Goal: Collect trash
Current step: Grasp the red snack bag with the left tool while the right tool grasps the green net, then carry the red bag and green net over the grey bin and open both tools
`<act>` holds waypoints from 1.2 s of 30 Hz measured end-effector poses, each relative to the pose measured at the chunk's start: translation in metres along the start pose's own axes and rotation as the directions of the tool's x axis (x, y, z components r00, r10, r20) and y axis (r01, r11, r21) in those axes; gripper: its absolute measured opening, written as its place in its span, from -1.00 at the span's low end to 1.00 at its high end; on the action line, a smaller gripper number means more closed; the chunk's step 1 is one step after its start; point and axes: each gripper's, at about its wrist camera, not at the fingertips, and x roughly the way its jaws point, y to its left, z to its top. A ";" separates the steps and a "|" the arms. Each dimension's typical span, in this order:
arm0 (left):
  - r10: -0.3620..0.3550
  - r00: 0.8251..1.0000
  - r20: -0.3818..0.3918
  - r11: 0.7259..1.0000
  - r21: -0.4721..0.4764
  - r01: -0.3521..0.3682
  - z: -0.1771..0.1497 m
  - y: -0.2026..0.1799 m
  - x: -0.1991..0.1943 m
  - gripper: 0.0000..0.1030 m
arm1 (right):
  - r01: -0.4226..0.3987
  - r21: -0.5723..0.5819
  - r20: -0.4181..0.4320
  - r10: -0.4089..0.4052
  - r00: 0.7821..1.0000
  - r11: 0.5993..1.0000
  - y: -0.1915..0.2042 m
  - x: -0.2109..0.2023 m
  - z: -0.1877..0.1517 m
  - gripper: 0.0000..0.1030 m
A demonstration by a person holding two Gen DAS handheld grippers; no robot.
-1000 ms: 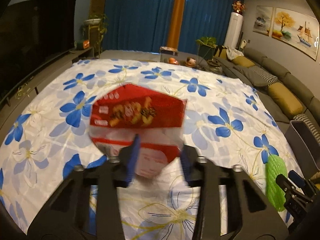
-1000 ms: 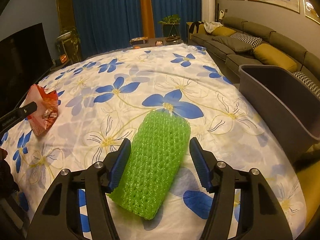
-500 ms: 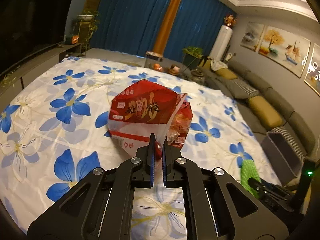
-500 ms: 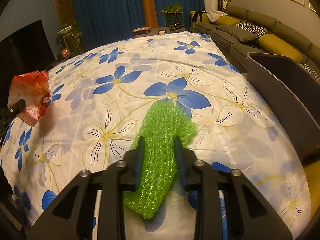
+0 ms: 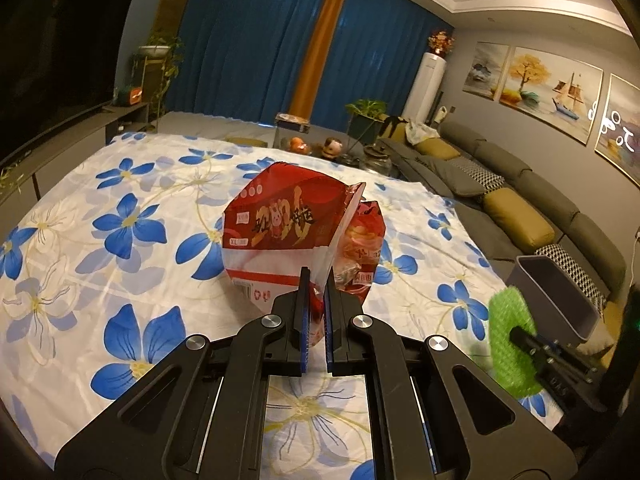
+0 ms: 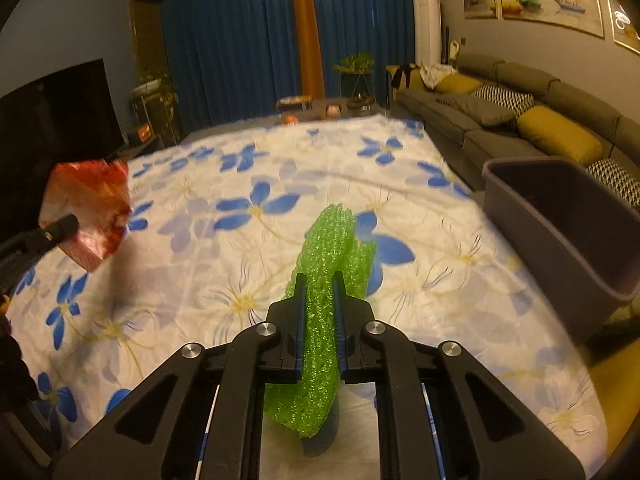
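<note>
A red and white snack bag (image 5: pixel 280 224) hangs crumpled above the flowered cloth (image 5: pixel 120 240), and my left gripper (image 5: pixel 316 276) is shut on its lower edge. The same bag (image 6: pixel 86 208) shows at the left of the right wrist view. A green foam net (image 6: pixel 328 240) is squeezed into a narrow strip between the pads of my right gripper (image 6: pixel 319 280), whose jaws are still closing on it. The net is lifted, with its tail hanging below the fingers. It also appears as a green net (image 5: pixel 510 332) at the right of the left wrist view.
A grey plastic bin (image 6: pixel 560 232) stands by the table's right edge, and its rim (image 5: pixel 560 264) shows past the net. A grey sofa (image 5: pixel 520 200) runs along the right wall. A dark TV (image 5: pixel 52 60) is at the left, and a low table with ornaments (image 5: pixel 312 144) lies beyond the far edge.
Both grippers have gone from open around their items to shut on them. The bag and the green net have both come up off the cloth.
</note>
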 end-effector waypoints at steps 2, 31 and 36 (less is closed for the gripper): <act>-0.005 1.000 0.004 1.000 0.011 0.005 0.000 -0.005 -0.002 -0.91 | -0.004 -0.001 0.030 0.004 1.000 1.000 -0.002 -0.009 0.005 -0.75; -0.244 0.970 -0.010 0.933 0.269 0.238 -0.009 -0.199 -0.014 -0.91 | 0.056 0.119 0.234 -0.083 0.969 0.991 -0.110 -0.087 0.025 -0.75; -0.323 0.946 -0.034 0.896 0.312 0.317 -0.010 -0.253 -0.004 -0.91 | 0.116 0.158 0.255 -0.154 0.954 0.981 -0.144 -0.097 0.030 -0.75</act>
